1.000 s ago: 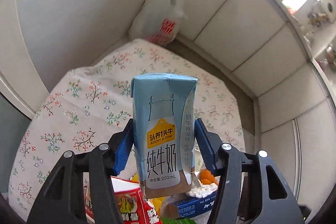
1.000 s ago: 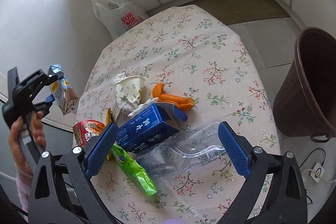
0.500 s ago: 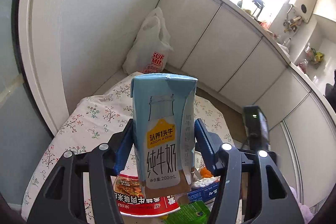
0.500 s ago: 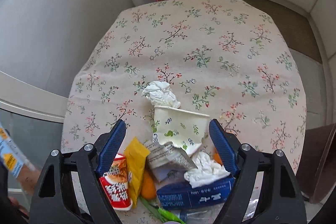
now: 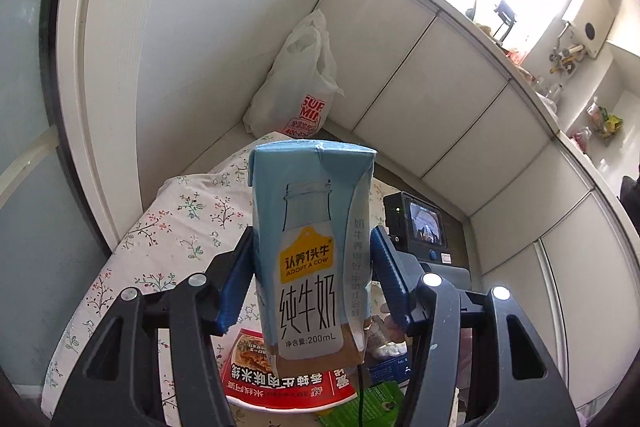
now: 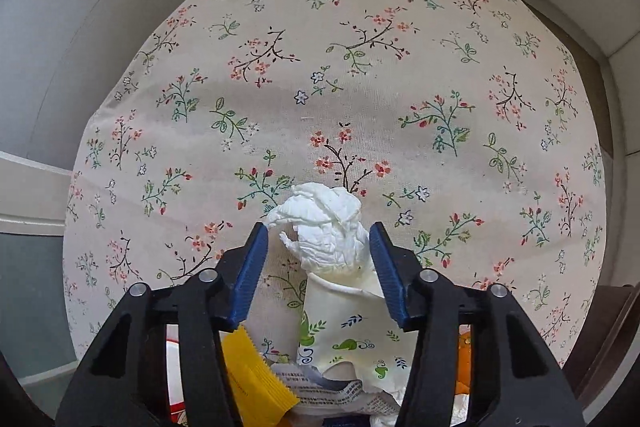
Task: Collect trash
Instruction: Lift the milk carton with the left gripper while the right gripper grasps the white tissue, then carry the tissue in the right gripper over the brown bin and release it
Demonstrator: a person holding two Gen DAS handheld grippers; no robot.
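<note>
The crumpled tissue (image 6: 320,227) lies directly between the blue pads of the right tongs (image 6: 318,259), which look nearly straight down on the table (image 6: 360,47). Those tongs have just been closing with the wad between them. The right pad sits at the tissue's edge, perhaps touching, while a clear strip of flowered cloth shows between the left pad and the tissue, so I judge the wad bracketed but not yet pinched. The tissue is heaped at the mouth of a paper cup (image 6: 344,323) lying on its side, with its long axis running from the tissue back toward the camera. The cup's rim sits just inside the right pad (a squeeze may catch the rim along with the tissue).

The left tongs (image 5: 312,279) grip a blue milk carton (image 5: 312,251) upright, pads pressed on its two narrow sides, held above the table. So the right hand is the free one, and the nearer to the tissue.

Much is cut off. The yellow wrapper (image 6: 252,379), torn paper and orange scraps crowd the bottom edge behind the tong arms. The red noodle bowl (image 5: 288,383) is half hidden under the carton. No bin shows in either view, so where the trash goes cannot be told.
</note>
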